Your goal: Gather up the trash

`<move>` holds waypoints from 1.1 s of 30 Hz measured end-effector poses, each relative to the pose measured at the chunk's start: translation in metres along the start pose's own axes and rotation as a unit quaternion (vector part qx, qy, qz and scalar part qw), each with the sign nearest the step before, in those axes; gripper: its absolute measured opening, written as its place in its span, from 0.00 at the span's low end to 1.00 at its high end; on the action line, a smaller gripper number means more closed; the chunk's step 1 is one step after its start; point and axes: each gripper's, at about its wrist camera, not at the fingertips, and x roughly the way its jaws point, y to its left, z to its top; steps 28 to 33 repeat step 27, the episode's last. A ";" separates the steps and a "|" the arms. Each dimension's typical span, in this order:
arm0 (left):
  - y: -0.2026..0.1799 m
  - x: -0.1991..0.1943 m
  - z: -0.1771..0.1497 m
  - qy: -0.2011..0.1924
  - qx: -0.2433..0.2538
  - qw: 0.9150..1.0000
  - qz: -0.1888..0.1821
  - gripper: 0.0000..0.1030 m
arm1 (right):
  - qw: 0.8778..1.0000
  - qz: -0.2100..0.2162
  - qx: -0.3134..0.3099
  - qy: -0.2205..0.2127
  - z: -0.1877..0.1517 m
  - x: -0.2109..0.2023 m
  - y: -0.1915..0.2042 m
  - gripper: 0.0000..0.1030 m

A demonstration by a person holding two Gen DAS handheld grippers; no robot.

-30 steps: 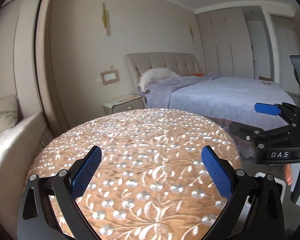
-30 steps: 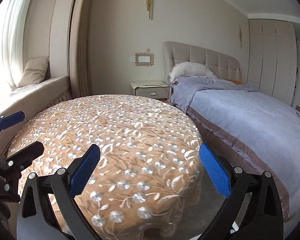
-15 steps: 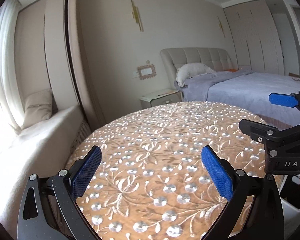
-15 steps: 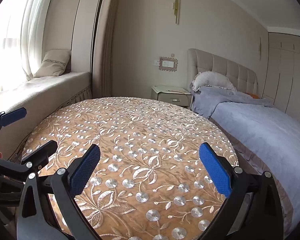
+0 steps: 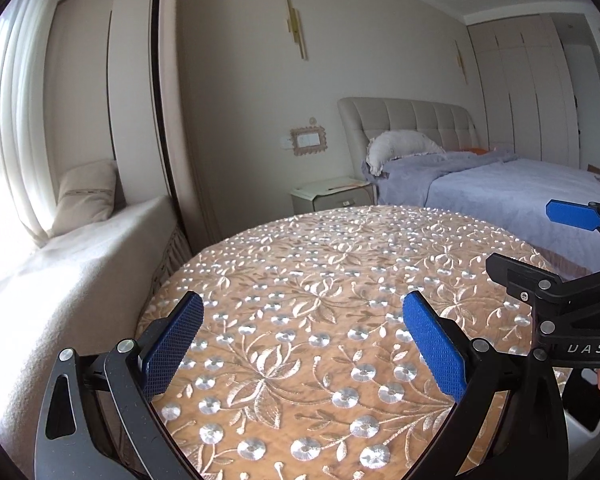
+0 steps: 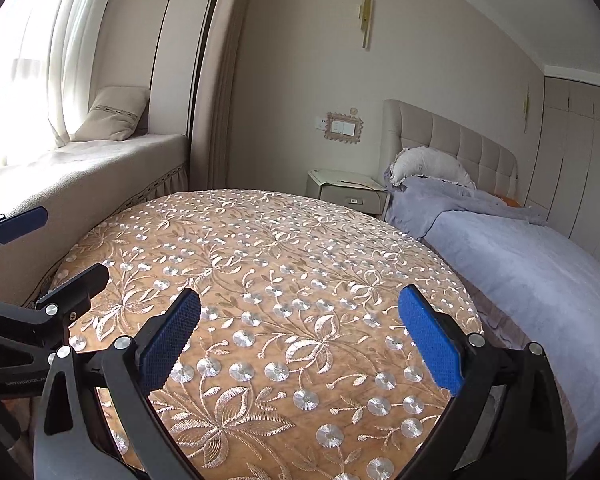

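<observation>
No trash shows in either view. A round table with a tan floral embroidered cloth [image 5: 324, 320] fills the middle of both views [image 6: 268, 280]. My left gripper [image 5: 304, 344] is open and empty, held over the table's near edge. My right gripper [image 6: 298, 338] is open and empty over the same table. The right gripper also shows at the right of the left wrist view [image 5: 556, 248], and the left gripper at the left of the right wrist view [image 6: 48, 248]. They hang side by side, apart.
A bed with a lavender cover [image 6: 520, 248] stands right of the table. A nightstand [image 6: 344, 190] is beyond it by the wall. A cushioned window seat [image 5: 60, 264] with a pillow runs along the left. A white bin edge [image 5: 584, 436] shows low right.
Both views have swung left, bringing the window seat and curtain into view. Both grippers have moved in over the table. Both stay open.
</observation>
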 end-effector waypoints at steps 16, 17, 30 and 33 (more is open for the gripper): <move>-0.004 -0.001 0.002 0.003 0.006 1.000 0.000 0.95 | 1.000 0.002 0.010 -0.003 -0.001 -0.003 -0.007 0.96; -0.004 -0.001 0.002 0.004 0.006 1.000 0.000 0.95 | 1.000 0.002 0.010 -0.003 -0.001 -0.002 -0.008 0.96; -0.001 0.003 0.004 0.013 -0.007 1.000 -0.004 0.95 | 1.000 0.002 0.015 0.002 -0.003 -0.001 -0.010 0.96; -0.001 0.003 0.004 0.013 -0.007 1.000 -0.004 0.95 | 1.000 0.002 0.015 0.002 -0.003 -0.001 -0.010 0.96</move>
